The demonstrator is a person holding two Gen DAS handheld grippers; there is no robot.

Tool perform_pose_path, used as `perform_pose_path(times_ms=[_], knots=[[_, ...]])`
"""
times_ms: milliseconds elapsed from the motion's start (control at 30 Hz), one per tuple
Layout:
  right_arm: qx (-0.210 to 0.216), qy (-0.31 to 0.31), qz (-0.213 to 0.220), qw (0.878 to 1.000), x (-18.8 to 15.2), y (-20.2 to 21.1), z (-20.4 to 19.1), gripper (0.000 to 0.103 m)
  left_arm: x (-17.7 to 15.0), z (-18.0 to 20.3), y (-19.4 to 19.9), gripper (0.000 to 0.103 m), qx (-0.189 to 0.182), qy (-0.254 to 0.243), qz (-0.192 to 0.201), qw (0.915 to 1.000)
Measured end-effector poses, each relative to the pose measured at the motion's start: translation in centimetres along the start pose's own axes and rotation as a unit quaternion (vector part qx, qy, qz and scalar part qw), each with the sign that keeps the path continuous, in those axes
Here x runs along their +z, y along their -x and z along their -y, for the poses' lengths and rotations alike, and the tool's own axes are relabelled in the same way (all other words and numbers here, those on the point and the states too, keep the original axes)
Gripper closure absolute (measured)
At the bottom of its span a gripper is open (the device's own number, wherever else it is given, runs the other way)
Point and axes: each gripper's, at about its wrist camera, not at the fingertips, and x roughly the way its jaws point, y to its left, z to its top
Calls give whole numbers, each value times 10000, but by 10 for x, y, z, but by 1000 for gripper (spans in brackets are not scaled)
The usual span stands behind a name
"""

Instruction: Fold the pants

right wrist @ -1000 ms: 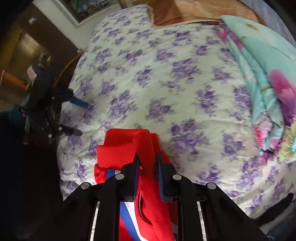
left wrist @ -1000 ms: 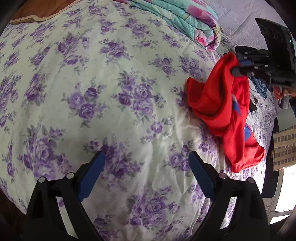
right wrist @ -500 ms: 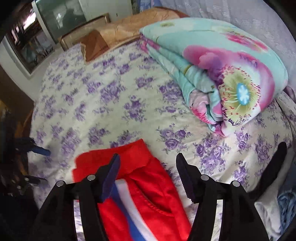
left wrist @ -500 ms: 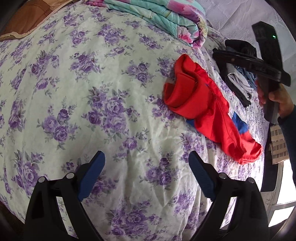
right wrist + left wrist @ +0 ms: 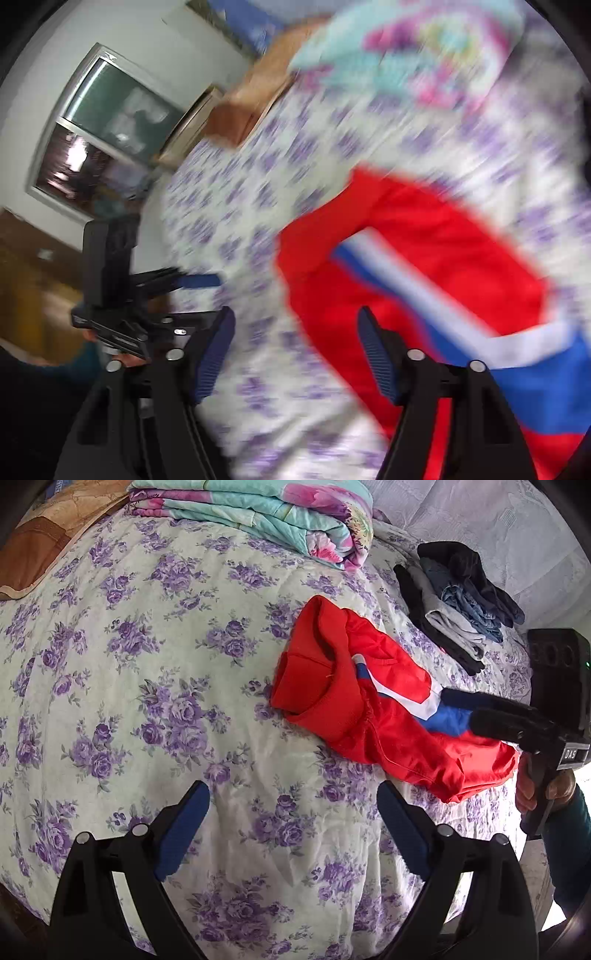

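1. My left gripper point(image 5: 291, 834) hangs nearest me over the bedspread point(image 5: 147, 686), jaws wide with only flowered cloth between them, gripping nothing.

2. From those left fingers the pants point(image 5: 369, 716) lie toward two o'clock, near but not touching. They rest in a loose red heap on the bedspread, unfolded, with a blue and white stripe showing.

3. Their long axis runs from the bunched end at about twelve o'clock of the heap down to the hem at about four o'clock, slanting across the left wrist view.

4. My right gripper point(image 5: 476, 716) sits at the lower end of that axis, its tips over the striped part. I cannot tell whether they touch the cloth.

5. In the blurred right wrist view my right gripper point(image 5: 295, 350) shows its jaws apart. They have just been opening, and between them I see bedspread, with the pants point(image 5: 424, 266) beginning just beside the right-hand finger, toward two o'clock. Nothing is held.

6. So my right hand is the nearer one, by the hem end; my left must cross toward two o'clock to reach the bunched end. I judge the next move is spreading the pants flat along that axis.

7. Farther off, a folded quilt point(image 5: 266, 513) lies at twelve o'clock and a pile of dark clothes point(image 5: 458, 594) at one o'clock.
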Motion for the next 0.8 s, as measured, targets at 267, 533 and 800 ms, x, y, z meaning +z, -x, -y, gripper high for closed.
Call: perform_pose_path(times_ms=[267, 533, 800], knots=[[-2422, 1907, -101, 9513, -105, 28, -43, 25, -16, 4, 10, 13, -73, -50, -20, 10000], [-885, -1235, 939, 9839, -177, 58, 18, 26, 3, 38, -8, 13, -316, -554, -77, 9979], [-919, -1998, 1552, 9631, -196, 50, 38, 25, 43, 70, -56, 13, 387, -1026, -96, 9939]])
